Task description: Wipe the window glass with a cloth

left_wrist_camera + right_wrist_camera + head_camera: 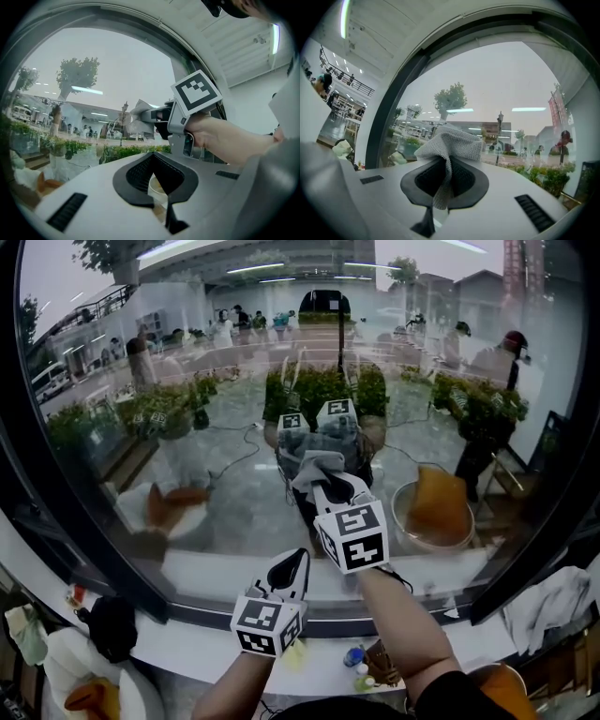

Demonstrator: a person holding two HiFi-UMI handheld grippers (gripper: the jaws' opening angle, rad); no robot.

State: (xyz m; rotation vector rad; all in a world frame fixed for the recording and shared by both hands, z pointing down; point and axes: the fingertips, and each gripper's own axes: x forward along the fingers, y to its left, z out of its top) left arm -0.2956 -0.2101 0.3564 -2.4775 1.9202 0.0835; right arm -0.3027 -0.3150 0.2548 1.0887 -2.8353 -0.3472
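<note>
Cloth (450, 140), grey and mesh-woven, is clamped between the closed jaws of the right gripper (449, 171). Its loose upper part is bunched up in front of the window glass (501, 79). In the head view the bunch sits near the middle of the pane, with that gripper's marker cube turned toward the camera.

The left gripper (287, 570) hangs lower, just above the white sill (187, 645) and well apart from the cloth. Its jaws are drawn together and grip nothing.

To the right of the cloth, a round basin (403, 521) with an orange rag (436, 502) lying in it shows in the glass; I cannot tell whether it is a reflection or stands beyond the pane. At the lower left a white dish (131, 701) holds an orange lump (89, 699). A small blue-capped bottle (353, 656) stands on the sill between the two forearms, and a white towel (553, 601) is draped at the far right.
</note>
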